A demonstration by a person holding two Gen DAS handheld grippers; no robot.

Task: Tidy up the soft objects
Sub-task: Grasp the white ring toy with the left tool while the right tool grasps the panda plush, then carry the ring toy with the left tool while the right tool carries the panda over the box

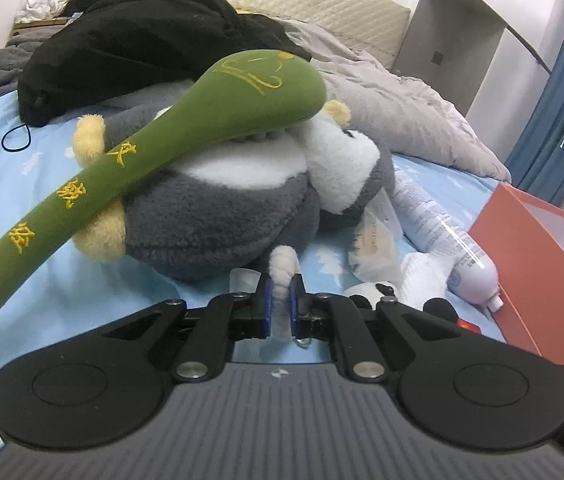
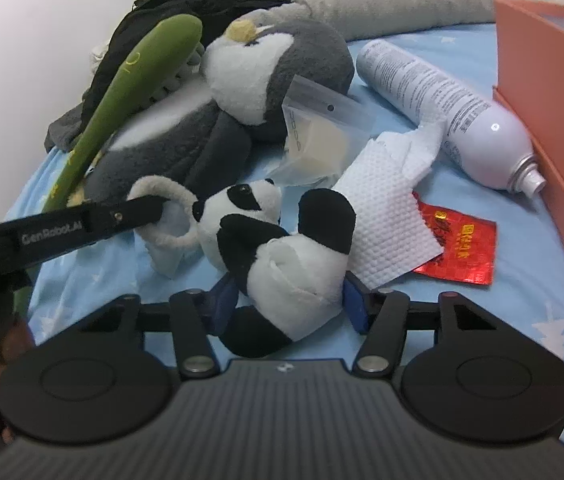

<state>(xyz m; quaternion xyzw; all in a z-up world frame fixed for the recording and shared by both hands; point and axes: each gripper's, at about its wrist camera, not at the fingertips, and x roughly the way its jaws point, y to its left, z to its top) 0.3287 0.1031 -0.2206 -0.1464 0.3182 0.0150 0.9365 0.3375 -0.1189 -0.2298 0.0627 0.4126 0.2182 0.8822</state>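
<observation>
A white spray bottle lies ahead and right of the right gripper, beside an orange box; a red packet, white tissue and clear pouch lie nearer.

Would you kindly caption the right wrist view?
Right gripper clasps panda plush; left gripper pinches its loop.

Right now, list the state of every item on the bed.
left gripper: shut on panda's loop
right gripper: closed around panda plush
penguin plush: lying down
green massage hammer: resting on penguin
spray bottle: lying, capless
orange box: open
</observation>
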